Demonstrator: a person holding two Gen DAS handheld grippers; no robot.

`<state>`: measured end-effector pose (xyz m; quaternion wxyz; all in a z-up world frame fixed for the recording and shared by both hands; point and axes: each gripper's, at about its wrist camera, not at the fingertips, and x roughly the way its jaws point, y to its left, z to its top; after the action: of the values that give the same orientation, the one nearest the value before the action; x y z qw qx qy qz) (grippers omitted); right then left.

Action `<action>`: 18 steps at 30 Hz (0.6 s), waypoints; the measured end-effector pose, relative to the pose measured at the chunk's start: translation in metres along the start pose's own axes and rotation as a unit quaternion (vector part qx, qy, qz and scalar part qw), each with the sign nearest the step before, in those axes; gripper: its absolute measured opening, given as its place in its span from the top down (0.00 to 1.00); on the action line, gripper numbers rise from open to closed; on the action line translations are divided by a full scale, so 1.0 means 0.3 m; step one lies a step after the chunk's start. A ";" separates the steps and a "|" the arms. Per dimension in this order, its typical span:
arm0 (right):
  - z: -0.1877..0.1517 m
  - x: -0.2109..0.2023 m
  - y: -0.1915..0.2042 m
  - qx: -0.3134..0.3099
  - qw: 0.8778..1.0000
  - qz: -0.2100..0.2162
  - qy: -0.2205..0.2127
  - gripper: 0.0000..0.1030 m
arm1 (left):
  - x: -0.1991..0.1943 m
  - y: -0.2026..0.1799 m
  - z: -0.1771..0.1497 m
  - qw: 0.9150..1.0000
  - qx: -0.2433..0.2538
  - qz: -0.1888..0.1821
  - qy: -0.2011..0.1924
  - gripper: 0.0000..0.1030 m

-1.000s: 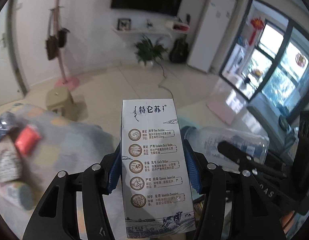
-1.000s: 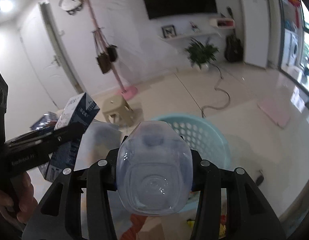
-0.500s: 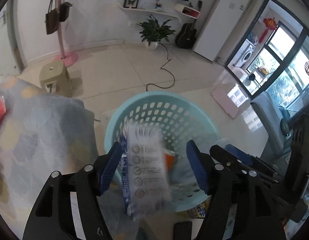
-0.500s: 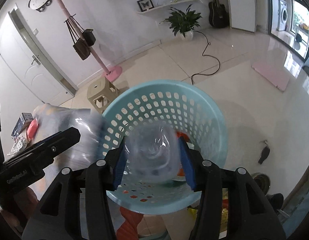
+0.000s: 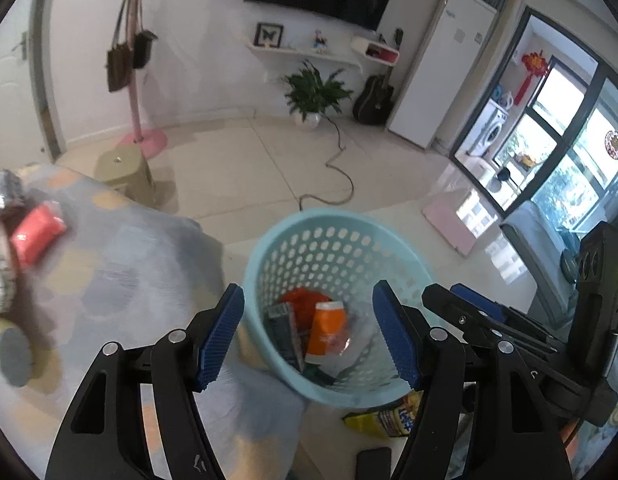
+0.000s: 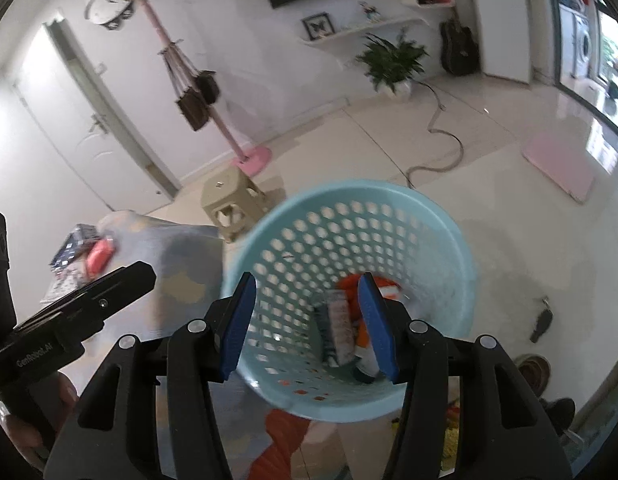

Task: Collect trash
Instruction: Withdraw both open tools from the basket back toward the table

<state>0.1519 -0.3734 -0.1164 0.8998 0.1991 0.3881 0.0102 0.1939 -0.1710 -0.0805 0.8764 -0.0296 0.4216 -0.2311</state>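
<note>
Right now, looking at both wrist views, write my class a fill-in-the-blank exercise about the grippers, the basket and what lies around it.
1. Both the left gripper and the right gripper are ____ and hold nothing.
2. The perforated basket is light ____ in colour.
3. The orange-and-white container lies ____ the basket.
4. The yellow wrapper lies on the ____ beside the basket.

Missing words: open; blue; inside; floor

Left gripper (image 5: 309,334), right gripper (image 6: 305,322) agape, empty
</note>
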 end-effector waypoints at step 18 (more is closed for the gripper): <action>-0.097 -0.012 0.428 -0.136 0.986 0.098 0.002 0.52 | -0.375 0.398 -0.158 0.936 -0.167 0.286 -0.116 0.27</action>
<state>0.1464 -0.2456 -0.0849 0.9122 0.1119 0.3638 0.1516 0.1432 -0.0094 -0.0588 0.9306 -0.0804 0.3403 0.1079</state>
